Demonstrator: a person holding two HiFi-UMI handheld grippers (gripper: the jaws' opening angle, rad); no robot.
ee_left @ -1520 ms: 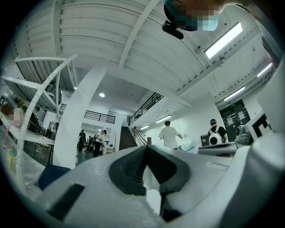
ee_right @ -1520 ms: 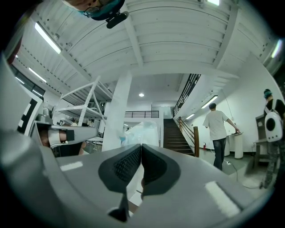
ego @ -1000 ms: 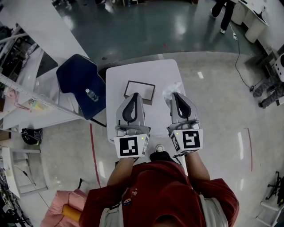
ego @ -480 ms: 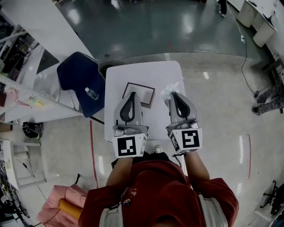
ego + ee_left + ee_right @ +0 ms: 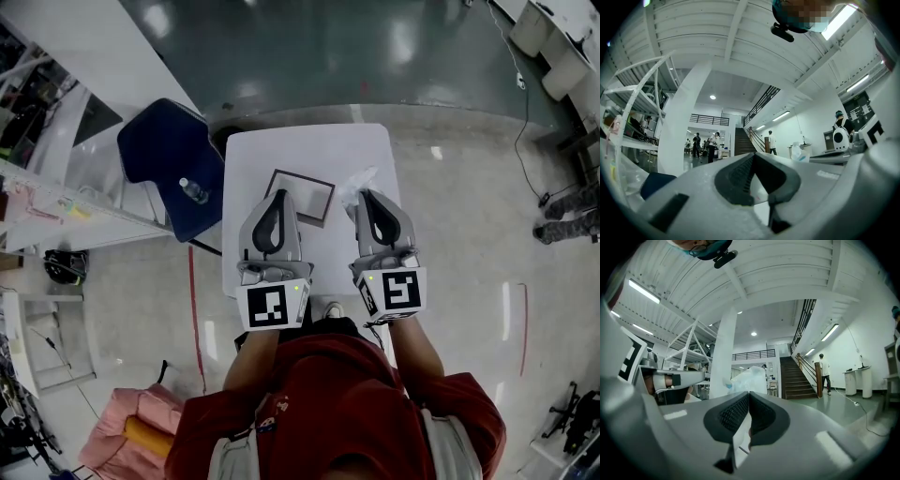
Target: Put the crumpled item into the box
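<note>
Off the worktop [image 5: 309, 150], close to its left edge, we see a blue chair [image 5: 159, 155] with a bottle [image 5: 194, 191] on its seat. Next comes the left gripper [image 5: 279, 196], held over the near half of the worktop and pointing toward the far edge. In the left gripper view we find its jaws pressed together at the tips, with nothing between them. From the head view its tip overlaps the near left part of the box [image 5: 311, 193], a shallow, dark-rimmed box lying open about the middle of the worktop. Just right of the box, near the right edge, sits the crumpled item [image 5: 360, 181], a wad of clear plastic, outside the box; whether the two touch we cannot tell. The right gripper [image 5: 367, 195] points toward the far edge too, with its tip at the item's near side. In the right gripper view we see its jaws closed together and empty, the clear wad just beyond them.
</note>
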